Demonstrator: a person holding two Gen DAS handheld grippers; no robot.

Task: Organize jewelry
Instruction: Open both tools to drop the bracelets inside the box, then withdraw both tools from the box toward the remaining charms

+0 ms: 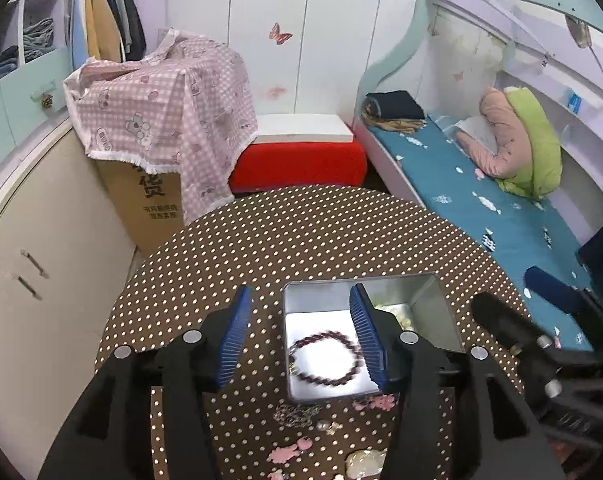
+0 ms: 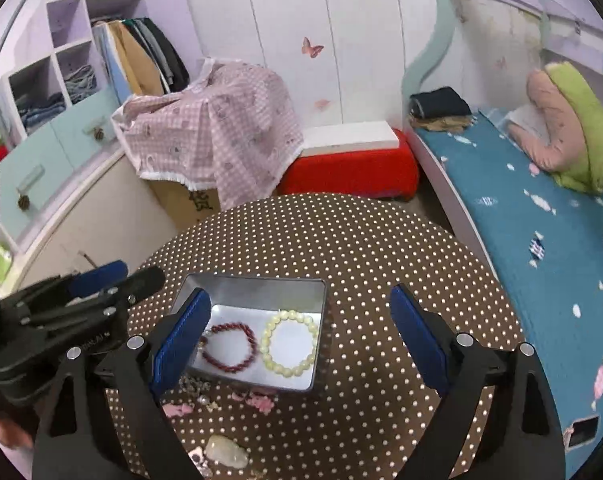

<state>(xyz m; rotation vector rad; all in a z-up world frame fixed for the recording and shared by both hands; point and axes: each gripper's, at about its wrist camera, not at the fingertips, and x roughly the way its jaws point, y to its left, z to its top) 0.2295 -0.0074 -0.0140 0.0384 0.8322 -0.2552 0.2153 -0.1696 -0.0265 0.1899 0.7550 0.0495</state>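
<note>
A silver metal tin (image 2: 257, 288) (image 1: 321, 300) sits on the round polka-dot table (image 2: 361, 248). Inside lie a dark red bead bracelet (image 2: 230, 346) (image 1: 325, 358) and a pale yellow bead bracelet (image 2: 289, 344). My left gripper (image 1: 301, 332) is open and empty just above the tin's left part. My right gripper (image 2: 297, 328) is open and empty, wide over the tin. Loose pieces lie in front of the tin: pink charms (image 1: 375, 402) (image 2: 261, 400), a pearl earring (image 1: 323, 426), a metal chain piece (image 1: 295, 414) and a pale jade pendant (image 2: 225, 452) (image 1: 363, 462).
A cardboard box under a pink checked cloth (image 1: 161, 108) stands behind the table on the left. A red stool with a white box (image 1: 301, 152) is behind. A blue bed (image 1: 481, 200) runs along the right. A cabinet (image 1: 33, 260) is on the left.
</note>
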